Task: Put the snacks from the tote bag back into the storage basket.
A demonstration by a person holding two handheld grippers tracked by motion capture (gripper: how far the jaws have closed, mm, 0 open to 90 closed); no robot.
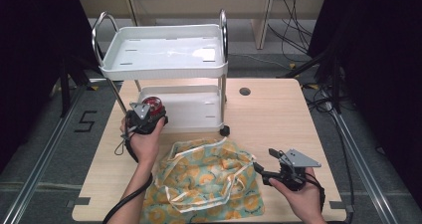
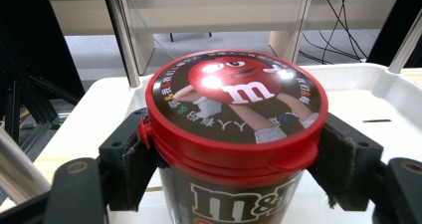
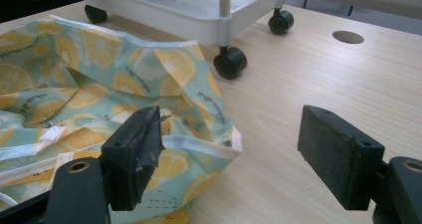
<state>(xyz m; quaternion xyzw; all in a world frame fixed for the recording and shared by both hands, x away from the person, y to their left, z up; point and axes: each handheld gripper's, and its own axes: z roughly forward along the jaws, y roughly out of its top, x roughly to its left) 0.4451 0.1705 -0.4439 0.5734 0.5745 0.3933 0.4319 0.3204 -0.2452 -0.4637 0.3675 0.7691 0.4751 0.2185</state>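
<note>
our left gripper (image 2: pixel 234 169) is clamped on the m&m's tub (image 2: pixel 234 129), held just over the lower tray (image 2: pixel 358 99) of the white cart (image 1: pixel 164 52). our right gripper (image 3: pixel 229 154) hangs with jaws apart, near the cart, beside the lemon-print bag (image 3: pixel 99 74). we judge the smooth tub could slip or knock the cart's post (image 2: pixel 122 35) if rushed.
</note>
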